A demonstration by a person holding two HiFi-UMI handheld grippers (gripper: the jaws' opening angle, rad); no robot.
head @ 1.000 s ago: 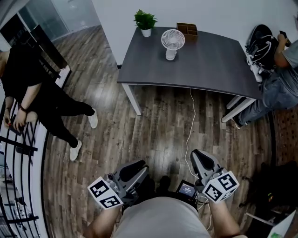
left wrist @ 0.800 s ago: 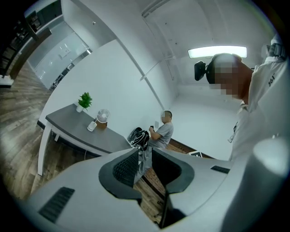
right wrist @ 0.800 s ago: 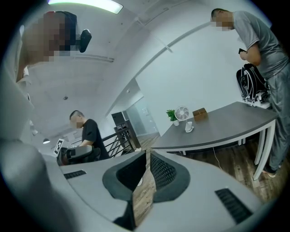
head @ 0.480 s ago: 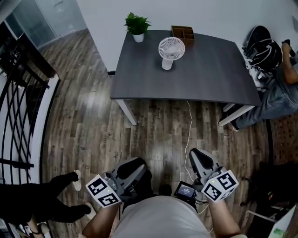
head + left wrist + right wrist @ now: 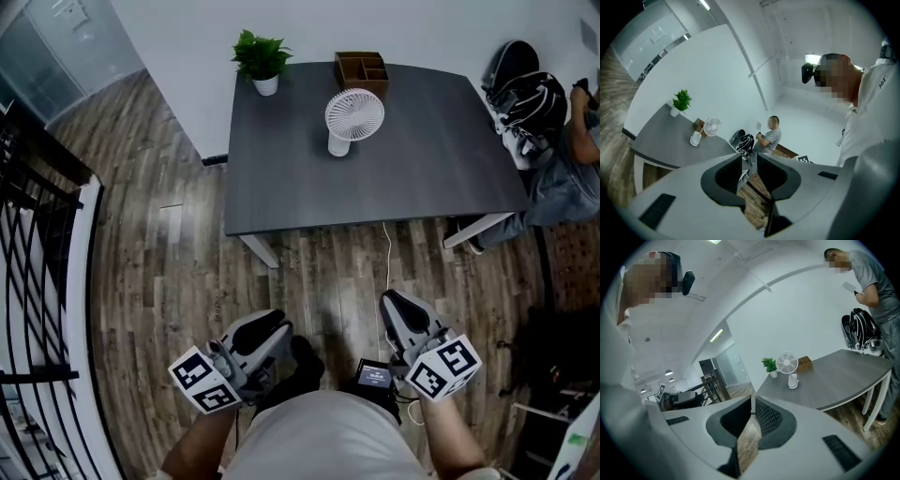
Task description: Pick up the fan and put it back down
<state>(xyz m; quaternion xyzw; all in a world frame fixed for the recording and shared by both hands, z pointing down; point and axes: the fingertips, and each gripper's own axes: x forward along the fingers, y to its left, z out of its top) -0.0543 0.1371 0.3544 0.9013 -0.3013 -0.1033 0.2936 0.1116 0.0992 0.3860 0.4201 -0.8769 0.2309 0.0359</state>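
I see the fan point(image 5: 353, 117) standing upright on the dark grey table point(image 5: 309, 187), near the table's far edge and about midway along it, a white round grille on a short white base. A small potted plant point(image 5: 262, 58) sits at the table's far left corner, and a brown wooden box point(image 5: 362, 67) with compartments stands at the far edge, just behind the fan. By the table's right end are a black backpack point(image 5: 525, 94) and a person point(image 5: 562, 187) in jeans. A white cable point(image 5: 386, 272) runs from under the table's near edge across the wood floor.

Both of my claws are well short of the table's near edge, over the floor, nowhere near the fan. The left gripper point(image 5: 272, 326) has its jaws a little apart with nothing between them; through the gap I see only floor and the person beyond the table. The right gripper point(image 5: 394, 305) has its jaws closed tip to tip, holding nothing, and points toward the table's near side with the fan in its view
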